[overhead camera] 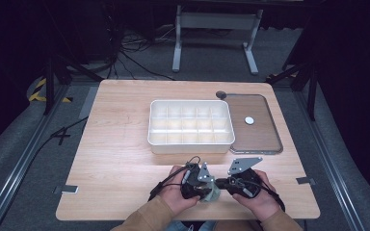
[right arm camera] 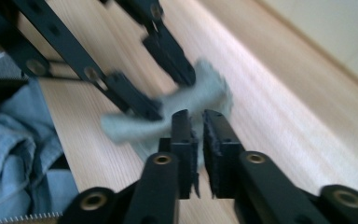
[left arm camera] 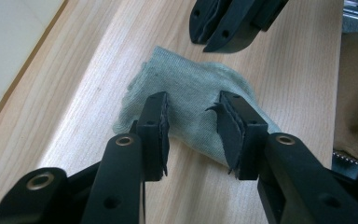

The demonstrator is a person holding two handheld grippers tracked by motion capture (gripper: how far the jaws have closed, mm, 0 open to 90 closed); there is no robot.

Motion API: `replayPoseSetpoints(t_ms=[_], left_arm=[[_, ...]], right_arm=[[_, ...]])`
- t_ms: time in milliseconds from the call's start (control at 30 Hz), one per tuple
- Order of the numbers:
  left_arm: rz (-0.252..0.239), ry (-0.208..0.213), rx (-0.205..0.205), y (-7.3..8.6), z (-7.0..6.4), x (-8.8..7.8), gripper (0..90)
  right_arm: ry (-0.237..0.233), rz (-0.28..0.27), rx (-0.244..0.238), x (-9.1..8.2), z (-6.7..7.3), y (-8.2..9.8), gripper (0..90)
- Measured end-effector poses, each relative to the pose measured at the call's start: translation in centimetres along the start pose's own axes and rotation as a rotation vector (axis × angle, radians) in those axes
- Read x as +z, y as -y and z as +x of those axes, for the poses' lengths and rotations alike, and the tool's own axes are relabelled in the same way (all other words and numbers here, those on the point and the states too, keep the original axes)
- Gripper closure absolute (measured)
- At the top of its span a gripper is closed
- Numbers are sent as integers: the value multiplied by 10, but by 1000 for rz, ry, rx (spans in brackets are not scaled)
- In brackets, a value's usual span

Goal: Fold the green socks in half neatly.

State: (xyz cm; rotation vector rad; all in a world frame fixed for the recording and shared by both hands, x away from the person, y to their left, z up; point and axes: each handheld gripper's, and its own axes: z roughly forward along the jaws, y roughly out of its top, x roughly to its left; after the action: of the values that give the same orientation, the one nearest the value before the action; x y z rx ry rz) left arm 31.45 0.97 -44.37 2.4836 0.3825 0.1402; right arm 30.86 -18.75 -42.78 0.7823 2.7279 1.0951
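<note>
worktop: light wood; everything in play sits at about 6 o'clock, right by the near edge.

box: white divided organiser around the middle of the worktop, cells look bare. Its clear lid lies flat just beside it at 3 o'clock.

cloth: small grey-green knit piece, maybe a sock, lying rumpled on the wood between the two grippers. I'd guess it's super light, floppy, not slippery and not fragile at all. It'll sag and bunch wherever you lift it, so take a folded edge or a thick bunch rather than one thin layer.

left gripper: jaws half spread, straddling the near end of the cloth. The pads don't look like they're pressing on it, so not really a hold as far as I can tell.

right gripper: jaws pressed nearly together with just a slit between them. They sit at the cloth's edge, nothing pinched that I can see.
</note>
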Motion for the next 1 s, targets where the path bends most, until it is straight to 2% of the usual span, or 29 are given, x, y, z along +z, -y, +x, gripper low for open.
replayPoseSetpoints(t_ms=[133,200,367,467,567,667,767,933,1000], left_arm=[[-4,4,-1,-1,-1,1,628],[-8,3,-1,-1,-2,1,627],[-8,9,1,1,-2,-2,569],[-8,32,-2,4,-3,-5,530],[-2,52,-27,6,-4,-5,484],[33,28,-13,4,-9,2,420],[29,12,-13,4,-11,5,399],[32,2,-12,5,-11,7,378],[33,-2,-7,4,-11,7,377]], right_arm=[[-2,-31,-12,5,5,-3,891],[-31,-59,8,10,6,-4,894],[-29,-7,36,15,1,0,894],[-33,26,46,16,1,1,871],[-14,64,42,16,2,2,827],[4,88,31,17,5,1,759],[31,112,20,18,7,0,704],[81,141,35,21,8,0,595],[82,151,56,23,6,0,563]])
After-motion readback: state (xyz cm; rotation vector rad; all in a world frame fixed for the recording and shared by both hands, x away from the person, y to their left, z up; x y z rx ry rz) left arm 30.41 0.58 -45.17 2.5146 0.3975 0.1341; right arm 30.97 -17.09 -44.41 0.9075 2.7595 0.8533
